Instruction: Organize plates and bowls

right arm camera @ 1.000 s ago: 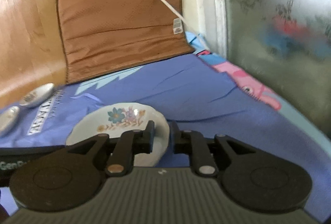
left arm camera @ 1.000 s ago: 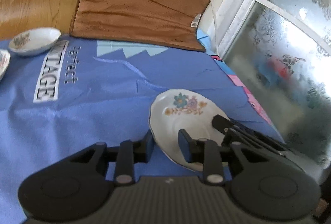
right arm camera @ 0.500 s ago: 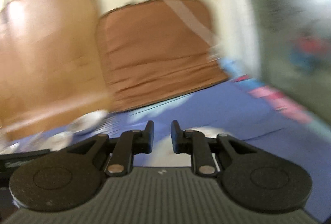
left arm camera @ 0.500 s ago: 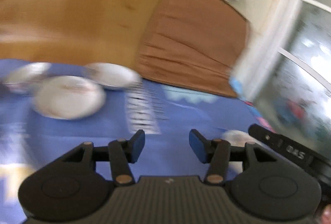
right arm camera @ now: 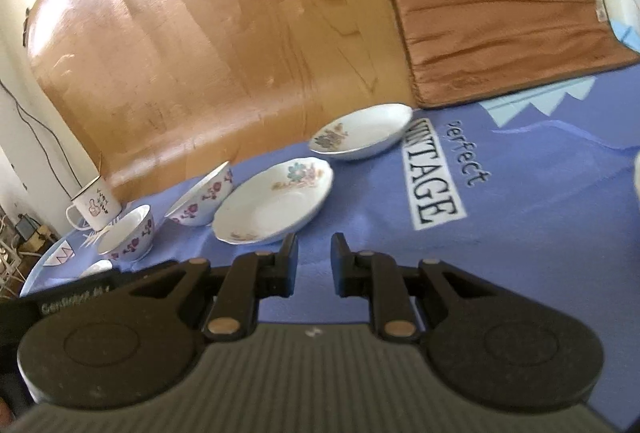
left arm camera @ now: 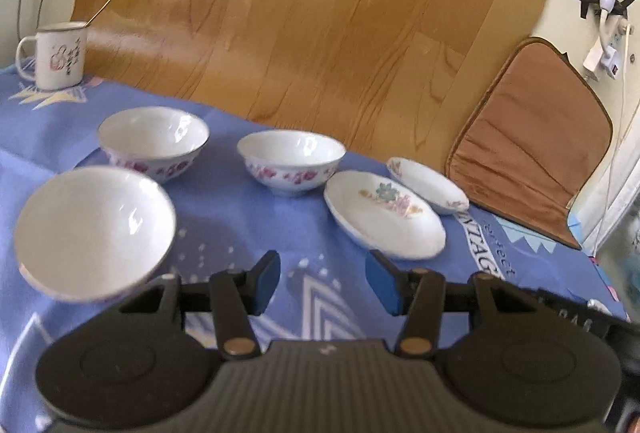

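blue cloth (right arm camera: pixel 520 193), "perfect VINTAGE" lettering (right arm camera: pixel 436 181)

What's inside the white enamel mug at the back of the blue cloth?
A thin gold-coloured stick pokes out over the rim of the white enamel mug. The mug's wall hides its lower end and any other contents.

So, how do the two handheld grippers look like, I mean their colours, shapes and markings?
The left gripper has a grey ribbed body, two round black discs and black linkage arms with brass-coloured pins; its fingers carry blue pads. The right gripper has the same shape, but its fingers look all black. White lettering, blurred, shows on one gripper's side.
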Demonstrator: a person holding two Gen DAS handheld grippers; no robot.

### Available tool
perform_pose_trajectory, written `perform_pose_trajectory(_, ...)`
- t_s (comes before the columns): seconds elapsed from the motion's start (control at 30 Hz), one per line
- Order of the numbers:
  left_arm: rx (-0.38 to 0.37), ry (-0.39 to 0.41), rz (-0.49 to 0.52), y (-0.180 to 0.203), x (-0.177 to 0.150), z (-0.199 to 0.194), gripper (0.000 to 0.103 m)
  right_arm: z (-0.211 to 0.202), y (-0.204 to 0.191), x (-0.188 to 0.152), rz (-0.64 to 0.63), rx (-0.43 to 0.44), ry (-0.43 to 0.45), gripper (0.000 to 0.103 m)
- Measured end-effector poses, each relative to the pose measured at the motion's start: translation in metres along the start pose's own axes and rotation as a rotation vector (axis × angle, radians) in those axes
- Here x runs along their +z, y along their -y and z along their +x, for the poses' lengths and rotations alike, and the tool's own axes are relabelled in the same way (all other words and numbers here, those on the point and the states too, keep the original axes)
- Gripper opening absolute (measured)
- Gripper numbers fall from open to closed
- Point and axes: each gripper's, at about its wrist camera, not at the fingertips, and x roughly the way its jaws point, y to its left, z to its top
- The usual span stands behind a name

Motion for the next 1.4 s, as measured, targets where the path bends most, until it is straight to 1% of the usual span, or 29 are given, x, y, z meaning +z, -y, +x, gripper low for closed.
perform_pose_trajectory(0.1, 0.002, 0.008, 0.021, 0.007, 0.009, 0.01, 0.048, 0.0, 0.006, 0.0, -0.002, -0.009, 0.036, 0.021)
perform_pose_trajectory(0.17, 0.023, 0.023, 0.043, 0.009, 0.008, 0.014, 0.048, 0.003, 0.008, -0.003, -0.01, -0.033, 0.051, 0.021)
perform_pose_trajectory(0.3, 0.074, 0.046, 0.085, 0.011, -0.001, 0.025, 0.048, -0.001, 0.009, -0.004, -0.013, 0.007, 0.083, 0.021)
perform_pose_trajectory(0.37, 0.066, 0.038, 0.074, 0.008, -0.001, 0.027, 0.048, -0.002, 0.008, -0.003, -0.015, 0.023, 0.086, 0.021)
perform_pose_trajectory(0.43, 0.072, 0.06, 0.071, 0.007, -0.002, 0.025, 0.048, -0.002, 0.01, -0.003, -0.003, 0.026, 0.086, 0.021)
perform_pose_trajectory(0.6, 0.074, 0.075, 0.113, 0.012, -0.006, 0.021, 0.051, -0.003, 0.011, -0.003, 0.009, 0.029, 0.093, 0.022)
perform_pose_trajectory(0.77, 0.08, 0.079, 0.14, 0.015, -0.008, 0.021, 0.052, -0.003, 0.012, -0.003, 0.012, 0.031, 0.085, 0.022)
perform_pose_trajectory(1.17, 0.081, 0.072, 0.138, 0.015, -0.008, 0.021, 0.053, -0.002, 0.012, -0.002, 0.03, 0.027, 0.061, 0.022)
perform_pose_trajectory(1.3, 0.078, 0.074, 0.129, 0.015, -0.008, 0.021, 0.054, 0.006, 0.013, 0.002, 0.052, 0.015, 0.005, 0.023)
perform_pose_trajectory(1.4, 0.074, 0.08, 0.117, 0.014, -0.007, 0.02, 0.054, 0.014, 0.014, 0.012, 0.079, 0.037, -0.024, 0.023)
